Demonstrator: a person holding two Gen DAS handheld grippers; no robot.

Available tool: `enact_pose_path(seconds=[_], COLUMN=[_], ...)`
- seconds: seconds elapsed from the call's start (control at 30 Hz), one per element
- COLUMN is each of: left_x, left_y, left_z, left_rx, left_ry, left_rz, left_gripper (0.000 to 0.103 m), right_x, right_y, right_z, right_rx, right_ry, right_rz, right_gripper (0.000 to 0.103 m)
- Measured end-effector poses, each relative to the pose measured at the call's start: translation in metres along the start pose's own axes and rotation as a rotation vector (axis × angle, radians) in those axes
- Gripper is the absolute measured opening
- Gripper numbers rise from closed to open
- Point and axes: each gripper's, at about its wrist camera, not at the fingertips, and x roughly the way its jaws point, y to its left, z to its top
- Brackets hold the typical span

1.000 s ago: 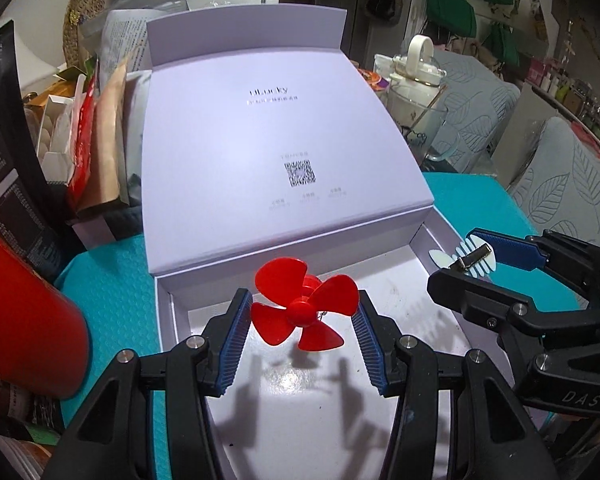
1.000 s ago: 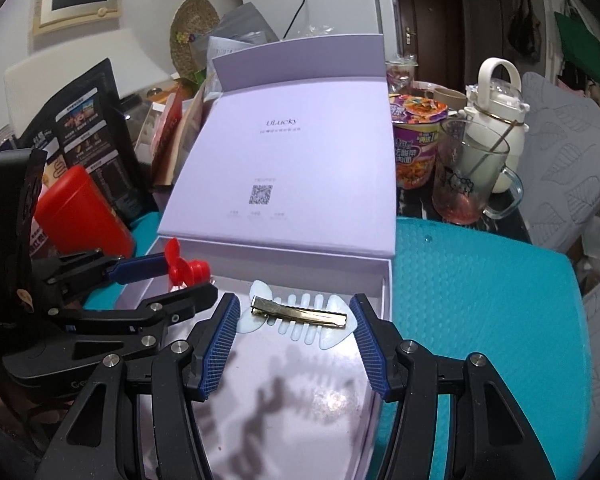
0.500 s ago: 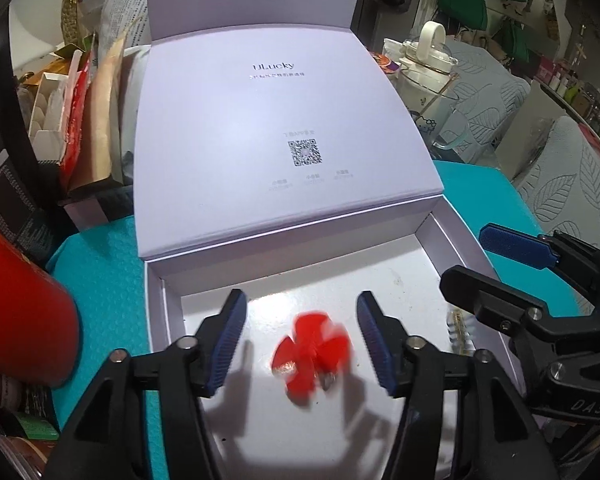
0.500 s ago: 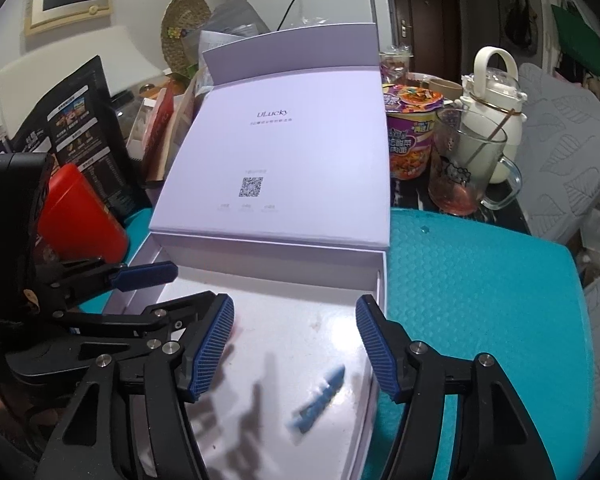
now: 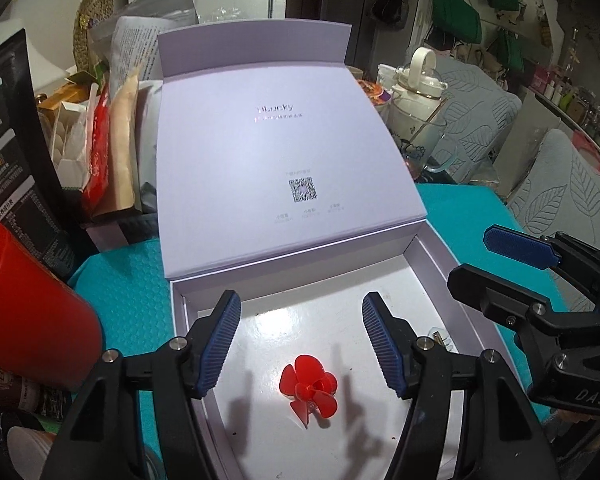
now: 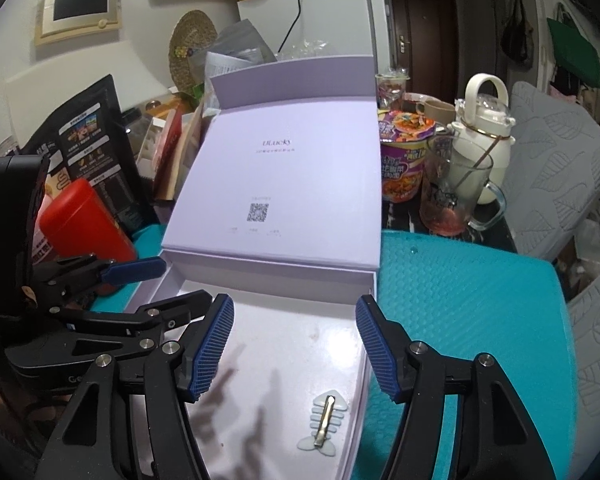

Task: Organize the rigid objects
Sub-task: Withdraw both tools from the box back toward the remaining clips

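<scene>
L wrist view: left gripper [image 5: 300, 344] is hanging half open, holding nothing; red propeller [image 5: 309, 391] is lying mid-floor of the lilac box [image 5: 440, 268].

R wrist view: right gripper [image 6: 294, 346] is likewise empty; fishbone hair clip [image 6: 324, 420] is resting near the box's right wall. Lift both straight up, clear of walls.

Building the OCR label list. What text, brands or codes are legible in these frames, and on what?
"ULucky": box lid, with an unreadably small line under it.
QR code on the same lid, no readable characters; tiny captions around it are blurred.
"DAS": right gripper body, left wrist view.
"Ge", cut off: left gripper body.
Noodle cup: Chinese print, too blurred to read.
Black bag: print too small.
</scene>
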Motion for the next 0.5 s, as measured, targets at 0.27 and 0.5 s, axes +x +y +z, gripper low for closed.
enact_pose_path(seconds=[0.27, 0.5], left_x=[-0.027, -0.061], left_y=[-0.002, -0.007], left_z=[0.002, 0.006], left_rx=[0.000, 0.012], left_ry=[-0.040, -0.101], left_rz=[0.007, 0.016], left_gripper=[0.063, 0.063], right_x=[-0.023, -0.053], right_y=[0.005, 0.017], right_z=[0.004, 0.008], right_rx=[-0.011, -0.035], right_ry=[-0.031, -0.075], right_rz=[-0.015, -0.024], right_gripper=[0.064, 0.064])
